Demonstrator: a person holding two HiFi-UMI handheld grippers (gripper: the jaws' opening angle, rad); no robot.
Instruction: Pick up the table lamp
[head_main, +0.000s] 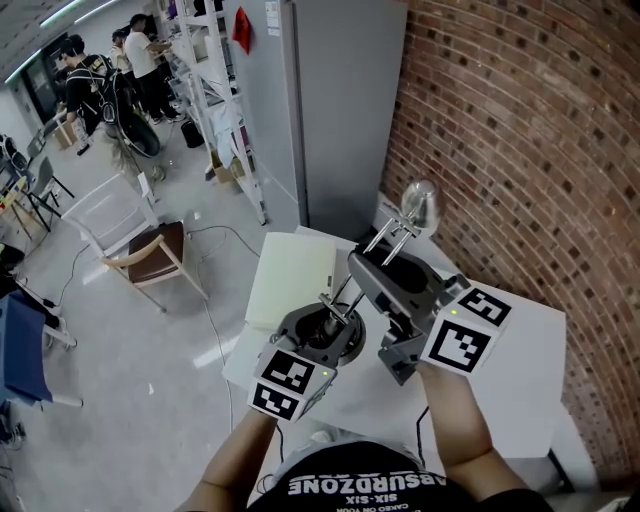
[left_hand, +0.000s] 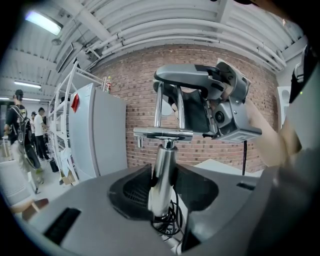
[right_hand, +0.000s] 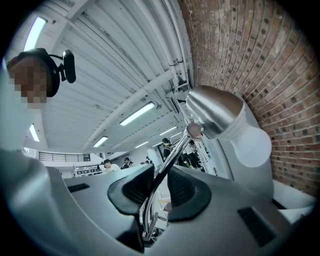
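1. Table lamp (head_main: 419, 204) of shiny chrome is in the middle of the head view, held in the air above the white worktop (head_main: 520, 372), with its head toward the upper part of the frame, near the brick wall (head_main: 520, 130).
2. The left hand-held gripper (head_main: 325, 325) sits at the lower centre of the head view. In its own view its jaws are clamped on the thick chrome post (left_hand: 162, 172) of the table lamp, both pads pressed against the metal.
3. A black cable (left_hand: 168, 226) is bunched just under this post, at the bottom of the left gripper view.
4. The right hand-held gripper (head_main: 395, 270) is higher on the lamp, to the right of the left one. In its own view the thin chrome arm (right_hand: 167, 165) passes between its jaws, which stand a little apart. The arm lies against one pad, and a narrow gap shows at the other pad.
5. The lamp head with its white bulb (right_hand: 252, 145) fills the upper right of the right gripper view.
6. A pale flat board (head_main: 290, 275) lies on the worktop, left of the grippers.
7. A wooden chair (head_main: 150, 255) stands on the floor at the left.
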